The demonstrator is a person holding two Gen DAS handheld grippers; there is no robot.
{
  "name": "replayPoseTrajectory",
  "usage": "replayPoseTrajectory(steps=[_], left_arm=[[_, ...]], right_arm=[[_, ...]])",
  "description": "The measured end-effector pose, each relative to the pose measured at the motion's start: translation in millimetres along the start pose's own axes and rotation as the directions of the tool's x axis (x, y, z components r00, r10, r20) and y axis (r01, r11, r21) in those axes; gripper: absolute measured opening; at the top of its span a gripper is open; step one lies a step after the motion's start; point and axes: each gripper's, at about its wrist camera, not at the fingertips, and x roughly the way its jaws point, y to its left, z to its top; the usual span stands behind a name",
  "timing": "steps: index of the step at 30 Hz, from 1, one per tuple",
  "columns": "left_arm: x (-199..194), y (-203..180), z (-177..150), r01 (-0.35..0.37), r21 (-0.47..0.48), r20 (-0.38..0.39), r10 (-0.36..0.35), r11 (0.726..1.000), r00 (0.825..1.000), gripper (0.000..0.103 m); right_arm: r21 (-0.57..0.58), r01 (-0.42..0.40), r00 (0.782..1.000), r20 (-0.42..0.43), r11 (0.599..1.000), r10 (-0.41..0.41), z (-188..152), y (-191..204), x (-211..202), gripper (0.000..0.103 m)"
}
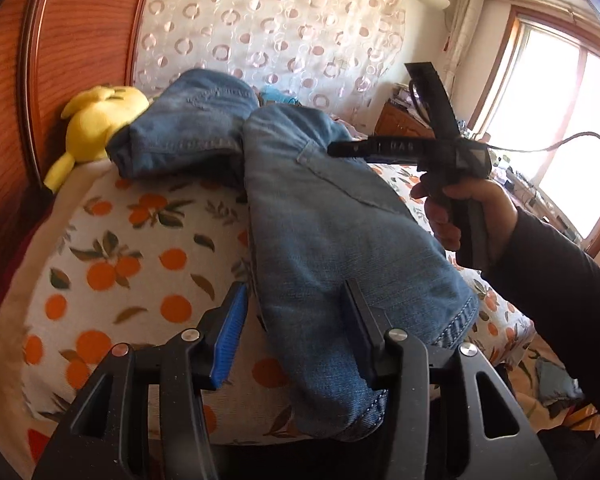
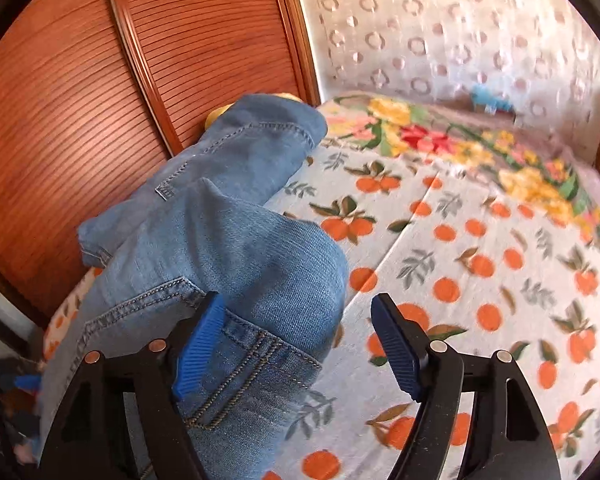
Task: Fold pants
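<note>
Blue jeans [image 1: 340,240] lie folded lengthwise on the orange-print bed sheet [image 1: 120,260], the far part bent to the left. My left gripper [image 1: 296,324] is open over the near end, one pad beside the denim's edge and the other finger resting above the cloth. A hand holds my right gripper [image 1: 340,149] above the jeans' right side. In the right wrist view that gripper [image 2: 300,344] is open. Its left pad lies over the jeans [image 2: 240,260] near a stitched seam and its right pad is over the bare sheet [image 2: 480,260].
A yellow plush toy [image 1: 100,124] lies against the slatted wooden panel [image 2: 80,100] behind the jeans. A floral blanket [image 2: 460,140] runs along the bed's far side under a patterned curtain [image 1: 260,20]. A bright window [image 1: 560,100] is at right.
</note>
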Motion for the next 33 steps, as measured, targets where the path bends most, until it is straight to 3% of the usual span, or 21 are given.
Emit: replayPoseTrajectory(steps=[7, 10, 11, 12, 14, 16, 21, 30, 31, 33], left_arm=[[17, 2, -2, 0.062, -0.025, -0.04, -0.063, 0.998, 0.997, 0.052], [23, 4, -2, 0.1, -0.051, -0.049, -0.103, 0.994, 0.994, 0.053], [25, 6, -1, 0.104, -0.064, -0.051, -0.107, 0.992, 0.993, 0.055], [26, 8, 0, 0.105, -0.074, -0.055, -0.109, 0.992, 0.993, 0.059], [26, 7, 0, 0.093, -0.072, -0.062, -0.098, 0.993, 0.993, 0.063], [26, 2, -1, 0.085, -0.056, -0.063, -0.089, 0.995, 0.994, 0.063], [31, -3, 1, 0.087, -0.054, -0.079, -0.091, 0.995, 0.993, 0.063], [42, -11, 4, 0.125, -0.003, -0.121, -0.125, 0.992, 0.985, 0.062], [43, -11, 3, 0.138, -0.008, -0.123, -0.138, 0.99, 0.983, 0.054], [44, -11, 3, 0.164, -0.032, -0.124, -0.167, 0.986, 0.978, 0.049]], right_arm=[[0.08, -0.122, 0.988, -0.084, 0.989, 0.128, 17, -14, 35, 0.073], [0.076, -0.164, 0.982, -0.084, 0.984, 0.17, 19, -18, 38, 0.051], [0.058, -0.163, 0.983, -0.078, 0.985, 0.167, 21, -18, 37, 0.033], [0.034, -0.151, 0.986, -0.063, 0.988, 0.153, 23, -16, 31, 0.023], [0.0, -0.121, 0.992, -0.019, 0.993, 0.121, 22, -9, 13, 0.019], [-0.021, -0.115, 0.992, 0.052, 0.993, 0.116, 19, -10, -11, 0.019], [-0.03, -0.009, 1.0, -0.019, 1.0, 0.009, 2, -27, 2, 0.019], [-0.024, 0.016, 1.0, -0.021, 1.0, -0.016, -1, -30, 24, 0.021], [-0.019, 0.013, 1.0, -0.019, 1.0, -0.014, -5, -24, 19, 0.021], [-0.016, 0.015, 1.0, -0.013, 1.0, -0.015, -7, -23, 19, 0.021]])
